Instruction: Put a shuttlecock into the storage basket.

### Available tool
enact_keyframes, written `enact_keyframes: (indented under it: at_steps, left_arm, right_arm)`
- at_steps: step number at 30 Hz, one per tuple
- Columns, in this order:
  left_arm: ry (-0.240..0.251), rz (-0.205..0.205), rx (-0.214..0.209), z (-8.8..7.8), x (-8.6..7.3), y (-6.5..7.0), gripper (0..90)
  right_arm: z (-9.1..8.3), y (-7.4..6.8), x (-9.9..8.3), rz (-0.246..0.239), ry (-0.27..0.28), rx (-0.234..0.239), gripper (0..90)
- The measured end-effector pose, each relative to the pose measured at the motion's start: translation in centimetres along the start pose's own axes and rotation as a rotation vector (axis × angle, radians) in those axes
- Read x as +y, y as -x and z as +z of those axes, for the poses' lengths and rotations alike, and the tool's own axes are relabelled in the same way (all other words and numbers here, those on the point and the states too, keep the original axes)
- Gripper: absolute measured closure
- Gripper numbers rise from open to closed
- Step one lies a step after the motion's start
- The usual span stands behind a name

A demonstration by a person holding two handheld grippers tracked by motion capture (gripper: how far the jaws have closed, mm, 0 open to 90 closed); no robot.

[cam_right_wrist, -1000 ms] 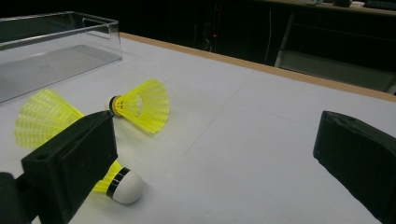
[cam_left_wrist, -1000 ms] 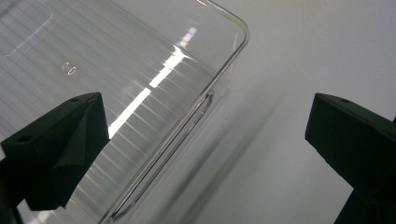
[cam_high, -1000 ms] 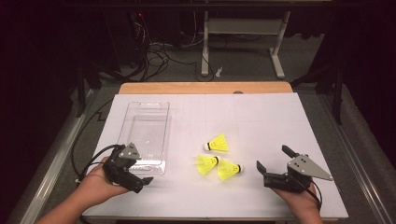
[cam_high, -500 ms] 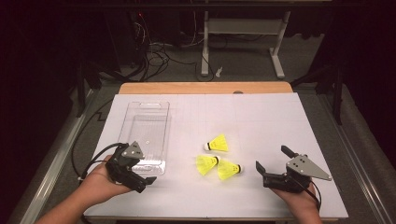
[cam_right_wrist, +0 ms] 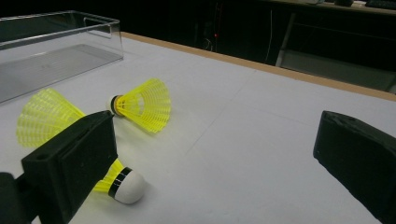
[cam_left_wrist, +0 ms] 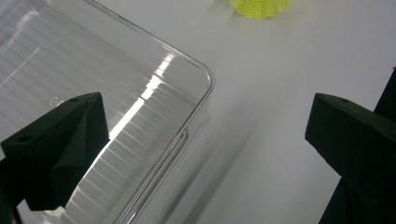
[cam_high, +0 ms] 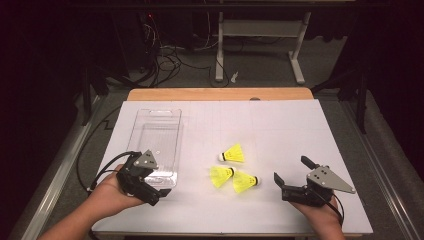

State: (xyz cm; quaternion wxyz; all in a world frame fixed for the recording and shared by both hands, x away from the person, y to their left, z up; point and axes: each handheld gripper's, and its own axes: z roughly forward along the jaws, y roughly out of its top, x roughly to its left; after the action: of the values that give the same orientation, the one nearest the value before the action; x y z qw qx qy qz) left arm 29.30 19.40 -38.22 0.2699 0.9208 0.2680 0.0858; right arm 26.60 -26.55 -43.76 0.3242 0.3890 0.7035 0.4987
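White paper covers the table point(cam_high: 280, 125), with a strip of bare wood along its far edge; beyond it the room is dark, with cables on the floor and the legs of a pale stand point(cam_high: 257, 45).

At the near left, the left gripper point(cam_high: 155, 187) hangs over the near right corner of a clear plastic tray point(cam_high: 155, 135), jaws wide apart and holding nothing; in the left gripper view one jaw sits above the tray's ribbed floor and the other above the paper, and whether either touches the tray is hard to judge. The tray lies lengthwise from near to far.

At the near right, the right gripper point(cam_high: 290, 177) rests low by the paper, jaws also spread wide and empty, aimed left toward three yellow shuttlecocks. All three lie on their sides. The far shuttlecock point(cam_high: 232, 154) points its cork left. The middle shuttlecock point(cam_high: 221, 176) and the near shuttlecock point(cam_high: 244, 182) lie just beside each other, the near one with its white cork toward the right gripper.
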Motion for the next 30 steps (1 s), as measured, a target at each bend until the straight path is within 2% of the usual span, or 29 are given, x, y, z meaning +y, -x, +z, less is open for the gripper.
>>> enact_keyframes:
  at_steps: [10, 17, 30]
  left_arm:
    - [0.007, 0.019, -0.017, 0.3, 1.0, 0.4, 0.8]
    - [0.020, 0.038, -0.024, 0.3, 2.2, 0.7, 0.8]
    - [0.003, 0.072, -0.040, 0.8, 3.7, 1.3, 0.8]
  right_arm:
    - [0.1, 0.0, 0.0, -0.003, -0.002, 0.002, 0.0]
    - [0.1, -0.1, 0.1, -0.006, -0.002, 0.000, 0.0]
    - [0.0, -0.1, 0.1, -0.010, 0.001, 0.004, 0.0]
